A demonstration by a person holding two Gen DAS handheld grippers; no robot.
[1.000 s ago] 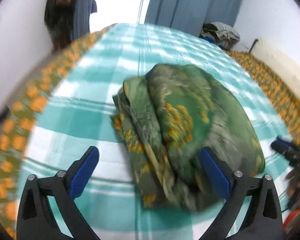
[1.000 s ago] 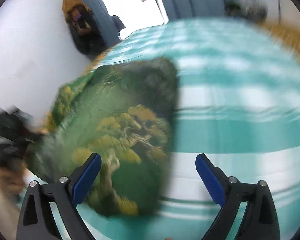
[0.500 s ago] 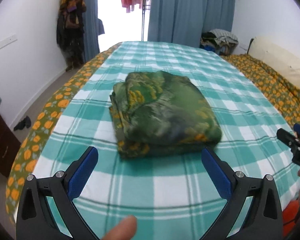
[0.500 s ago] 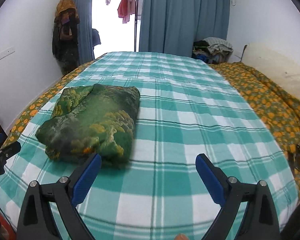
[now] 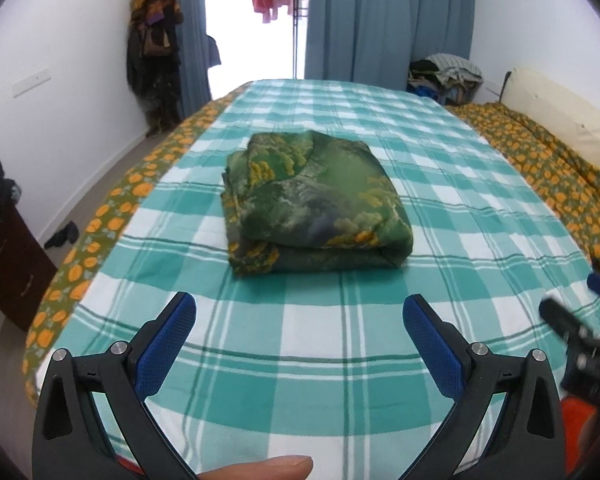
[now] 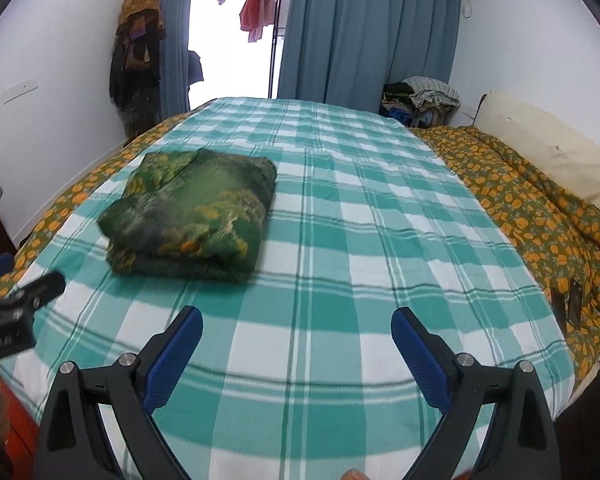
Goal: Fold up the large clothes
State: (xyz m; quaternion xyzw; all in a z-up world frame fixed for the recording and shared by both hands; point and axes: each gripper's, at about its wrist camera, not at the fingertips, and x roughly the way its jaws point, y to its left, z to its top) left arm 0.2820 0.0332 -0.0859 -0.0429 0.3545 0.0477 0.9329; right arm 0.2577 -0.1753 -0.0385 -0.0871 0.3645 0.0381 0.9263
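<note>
The folded cloth bundle [image 5: 314,204] was dark green with yellow-orange flower patches and some grey. It lay on a bed blanket [image 5: 340,320] with teal and white checks and thin dark green lines. The quilt edge [image 5: 100,216] under it was olive green with orange flowers. The gripper pads [image 5: 166,344] were bright blue on black arms. The long curtains [image 6: 364,32] were dusty blue. The walls [image 6: 52,60] were white. The pillow [image 6: 548,152] was cream.

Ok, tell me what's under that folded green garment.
The garment lies on the checked bedspread, which shows all around it. Whatever sits directly beneath the bundle is covered and cannot be seen.
</note>
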